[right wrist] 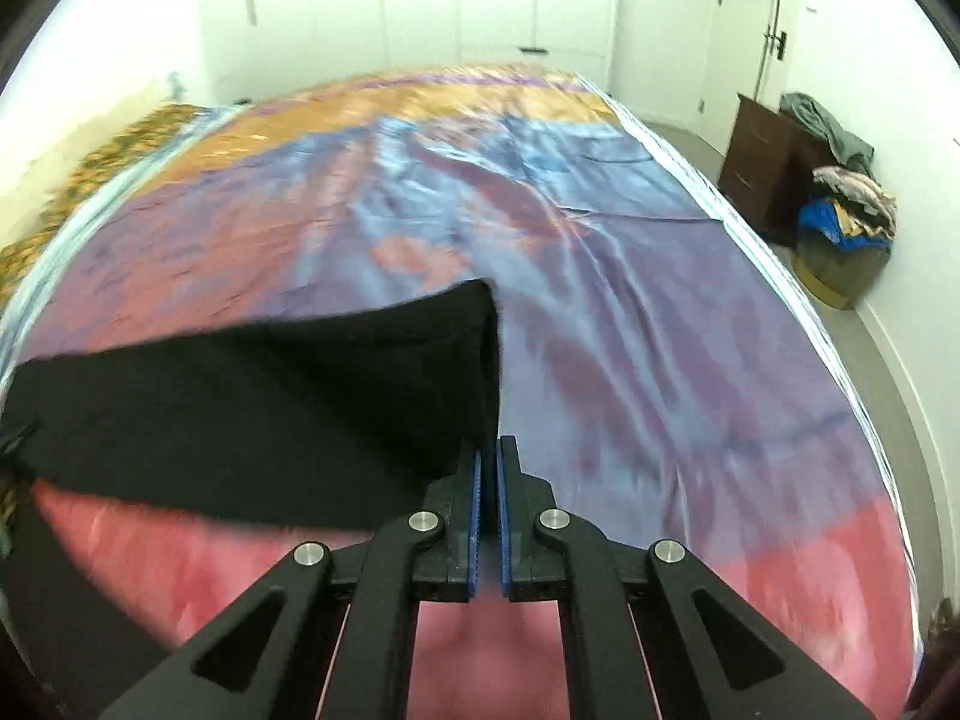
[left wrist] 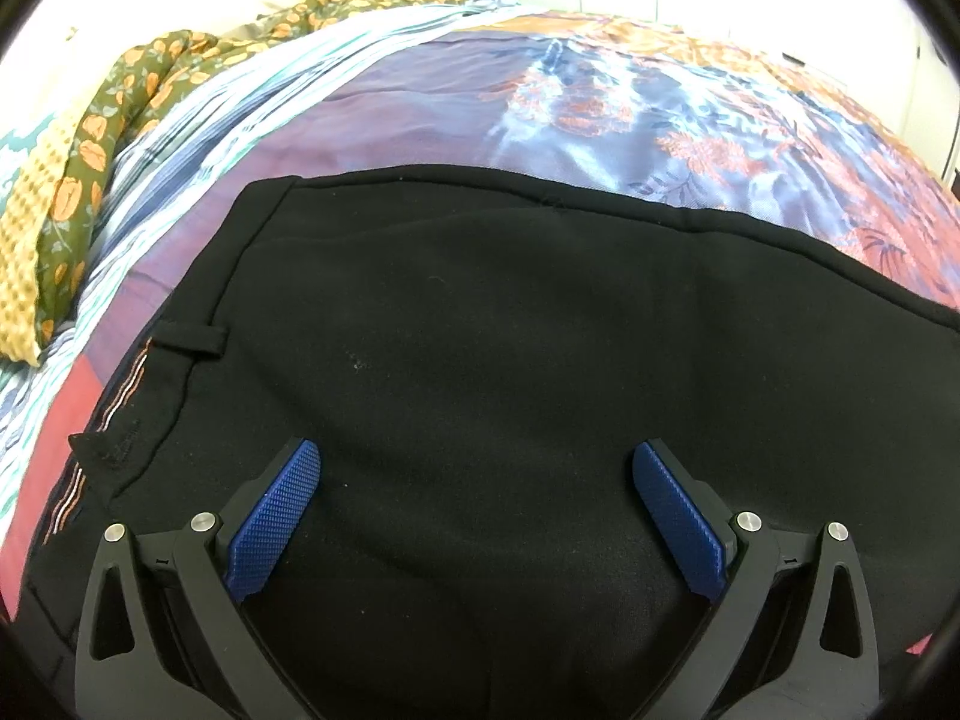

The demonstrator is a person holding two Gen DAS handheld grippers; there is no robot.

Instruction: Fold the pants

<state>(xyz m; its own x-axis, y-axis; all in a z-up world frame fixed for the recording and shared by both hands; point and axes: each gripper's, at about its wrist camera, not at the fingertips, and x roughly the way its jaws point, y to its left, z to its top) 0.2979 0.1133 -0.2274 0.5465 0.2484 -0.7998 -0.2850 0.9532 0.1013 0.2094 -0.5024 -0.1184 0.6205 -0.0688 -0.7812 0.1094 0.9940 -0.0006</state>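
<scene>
The black pants [left wrist: 480, 360] are lying on the bed, over a shiny bedspread [left wrist: 420, 114] with purple, blue, orange and pink patches. In the left wrist view the waistband with one belt loop [left wrist: 192, 341] is pointing toward the left side of the bed, and a striped inner lining is showing at its edge. The left gripper [left wrist: 477, 510] is hovering over the dark cloth with its blue pads [left wrist: 273, 519] spread wide, holding nothing. The right gripper [right wrist: 489, 504] is pressing its pads almost together on the edge of the pants [right wrist: 270, 396], and the black fabric is rising from the bedspread [right wrist: 660, 330] near that grip. A floral cloth [left wrist: 90, 150] is lying bunched along the far left edge of the bed. Beside the right edge, on the floor, a dark wooden cabinet [right wrist: 762, 162] is standing with a pile of clothes [right wrist: 846, 204] near it.
</scene>
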